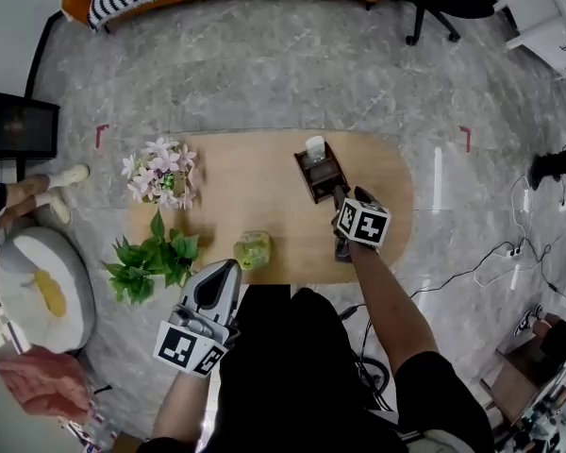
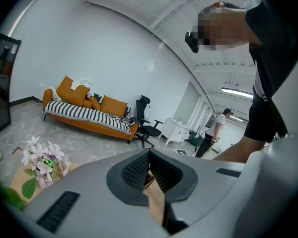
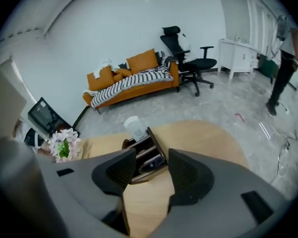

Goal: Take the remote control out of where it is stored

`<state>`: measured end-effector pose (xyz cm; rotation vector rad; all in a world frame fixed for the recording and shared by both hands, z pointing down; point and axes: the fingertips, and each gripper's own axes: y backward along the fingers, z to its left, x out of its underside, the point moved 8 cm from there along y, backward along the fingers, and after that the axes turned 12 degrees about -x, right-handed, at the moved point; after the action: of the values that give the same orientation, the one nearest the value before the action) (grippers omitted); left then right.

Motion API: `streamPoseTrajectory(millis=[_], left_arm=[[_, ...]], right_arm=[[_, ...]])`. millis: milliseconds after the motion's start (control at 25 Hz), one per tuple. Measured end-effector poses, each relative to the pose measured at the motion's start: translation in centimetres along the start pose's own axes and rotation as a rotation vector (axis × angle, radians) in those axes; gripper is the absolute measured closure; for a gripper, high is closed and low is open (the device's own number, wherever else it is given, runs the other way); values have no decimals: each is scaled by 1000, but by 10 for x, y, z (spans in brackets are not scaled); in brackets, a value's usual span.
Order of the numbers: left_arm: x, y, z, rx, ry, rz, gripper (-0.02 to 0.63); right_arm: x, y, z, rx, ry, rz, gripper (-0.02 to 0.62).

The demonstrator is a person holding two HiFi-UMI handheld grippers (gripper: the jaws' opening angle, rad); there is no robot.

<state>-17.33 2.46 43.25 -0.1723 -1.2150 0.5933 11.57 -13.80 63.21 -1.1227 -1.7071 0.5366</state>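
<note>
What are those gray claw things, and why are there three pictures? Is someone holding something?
A person holds a gray pincher tool in each hand. One picture comes from a camera on their head, looking down; the others ride on each tool. The left gripper is shut and empty. The right gripper is open, empty, aimed at a wooden holder with what looks like a dark remote inside. The wooden table also has pink flowers, a green plant and a small yellowish-green object.

Head cam overhead, others low (table [image 1: 245, 173] shared)
</note>
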Motion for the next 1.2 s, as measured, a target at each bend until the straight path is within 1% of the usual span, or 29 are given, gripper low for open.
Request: streamPoseTrajectory(millis=[120, 240, 320, 440, 560, 600, 640, 720, 800, 920, 1200], left_arm=[[-5, -5, 6, 2, 7, 1, 600], [-8, -10, 11, 8, 12, 5, 600], [-9, -12, 15, 13, 13, 12, 600], [-7, -14, 19, 16, 14, 29, 600], [-3, -16, 20, 25, 4, 55, 600], [-2, -16, 20, 29, -1, 62, 600], [-1, -17, 20, 34, -5, 68, 600], [1, -19, 19, 43, -12, 76, 600], [1, -19, 18, 53, -19, 82, 600], [1, -20, 14, 72, -30, 88, 600], [2, -27, -5, 102, -39, 75, 600]], right_arm=[[0, -10, -4, 83, -128, -10, 408], [4, -19, -10, 144, -229, -14, 408], [8, -24, -12, 164, -303, -19, 408], [13, -33, -8, 159, -386, -6, 408], [17, -39, -2, 153, -396, 10, 410], [18, -41, -1, 151, -392, 7, 421], [19, -42, -1, 150, -392, 1, 459], [19, -42, -1, 142, -410, -24, 508], [18, -39, 0, 132, -437, -49, 517], [13, -27, 4, 112, -445, -82, 518], [8, 20, 6, 5, -487, -167, 517]])
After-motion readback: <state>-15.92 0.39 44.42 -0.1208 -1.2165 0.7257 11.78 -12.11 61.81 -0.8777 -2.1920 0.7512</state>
